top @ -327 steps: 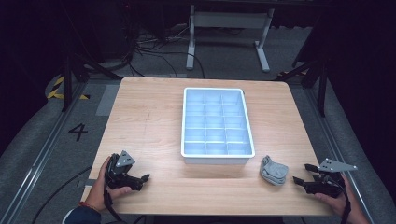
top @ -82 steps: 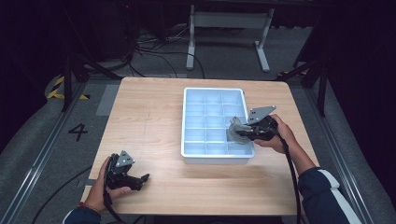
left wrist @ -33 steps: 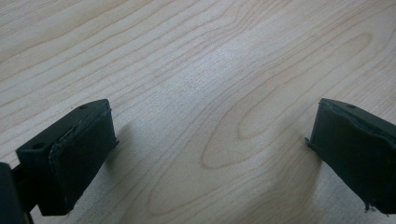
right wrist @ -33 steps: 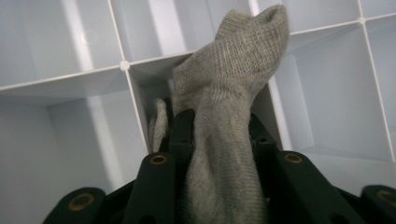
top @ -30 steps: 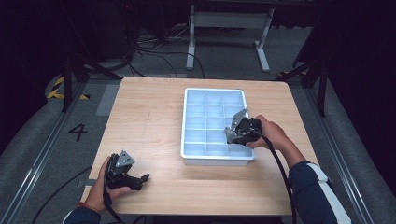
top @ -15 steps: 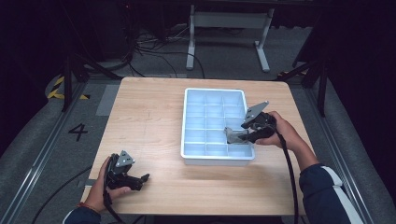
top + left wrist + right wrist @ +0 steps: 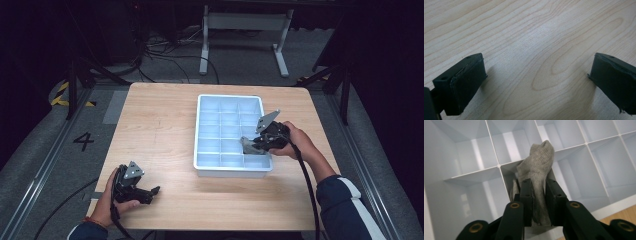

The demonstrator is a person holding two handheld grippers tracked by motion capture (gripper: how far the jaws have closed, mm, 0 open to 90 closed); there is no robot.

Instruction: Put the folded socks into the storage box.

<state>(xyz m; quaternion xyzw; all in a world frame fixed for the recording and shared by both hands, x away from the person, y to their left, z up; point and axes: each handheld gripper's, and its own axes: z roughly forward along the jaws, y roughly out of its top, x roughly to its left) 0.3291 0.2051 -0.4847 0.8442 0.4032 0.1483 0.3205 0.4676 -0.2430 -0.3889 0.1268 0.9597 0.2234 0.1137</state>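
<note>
I see the wooden tabletop (image 7: 165, 125) carrying a white divided tray (image 7: 207, 127) at its centre. My right gripper (image 7: 252, 145) sits over the tray's right side, toward the near end, angled down into the compartments. Its jaws have just been closing and now clamp a grey sock (image 7: 537, 165): in the right gripper view the fabric is pinched between the two black pads and rises above them, its lower part hanging against a divider (image 7: 474, 175) where compartments meet. Which compartment it occupies I cannot tell. My left gripper (image 7: 150, 192) rests on the tabletop at the near left corner, well apart from the tray, its jaws spread wide over bare wood.
</note>
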